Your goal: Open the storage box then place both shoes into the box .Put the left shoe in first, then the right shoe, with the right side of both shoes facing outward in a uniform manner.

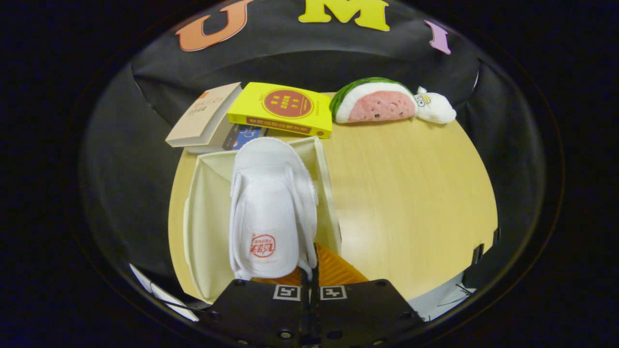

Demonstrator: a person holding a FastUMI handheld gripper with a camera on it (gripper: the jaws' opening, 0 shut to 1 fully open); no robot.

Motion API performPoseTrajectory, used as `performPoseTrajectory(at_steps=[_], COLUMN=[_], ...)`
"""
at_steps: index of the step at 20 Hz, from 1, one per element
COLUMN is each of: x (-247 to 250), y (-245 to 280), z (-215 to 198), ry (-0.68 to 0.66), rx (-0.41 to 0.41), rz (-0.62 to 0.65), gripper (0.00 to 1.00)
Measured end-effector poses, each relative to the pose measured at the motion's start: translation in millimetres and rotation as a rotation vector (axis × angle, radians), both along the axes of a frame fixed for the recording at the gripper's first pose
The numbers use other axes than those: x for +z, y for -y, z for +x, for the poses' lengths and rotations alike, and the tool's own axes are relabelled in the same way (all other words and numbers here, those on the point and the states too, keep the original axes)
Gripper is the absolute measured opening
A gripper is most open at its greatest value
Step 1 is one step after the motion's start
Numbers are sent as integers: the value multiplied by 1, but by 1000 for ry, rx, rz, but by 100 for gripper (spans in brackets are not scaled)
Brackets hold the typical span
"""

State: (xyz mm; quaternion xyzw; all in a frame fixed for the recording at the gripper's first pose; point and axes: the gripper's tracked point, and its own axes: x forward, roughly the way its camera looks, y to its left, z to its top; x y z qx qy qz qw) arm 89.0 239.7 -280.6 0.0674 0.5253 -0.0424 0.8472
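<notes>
While the gripper (pixel 309 278) rides above the open storage box (pixel 205 227), its jaws are drawn almost together on the edge of a white slipper (pixel 268 212); both fingers appear to press on it, with the ribbed pad (pixel 333 270) of the right finger showing beside the slipper's rim. The slipper hangs ahead of the fingers with its red-stamped upper facing the camera and its toe pointing away, over the cream interior of the box. The box stands on the left part of the round wooden tabletop (pixel 411 193), its lid or flaps spread so the pale inner walls show on either side of the slipper. Whether the slipper's lower end touches the box floor cannot be told. Beyond the box, at the far edge of the tabletop: a beige book (pixel 203 116), a yellow book (pixel 283 108) lying partly over a blue one (pixel 244 137), and a watermelon-slice plush (pixel 375 101) touching a small white plush (pixel 435 108). The right half of the tabletop is bare wood.
</notes>
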Motion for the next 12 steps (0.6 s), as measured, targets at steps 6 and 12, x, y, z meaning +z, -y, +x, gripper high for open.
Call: performPoseTrajectory(at_steps=[6, 12], x=[-8, 8], y=[6, 2], z=[0, 7], ry=[16, 94], rx=[-57, -52], rz=[-21, -3], gripper=[1, 19])
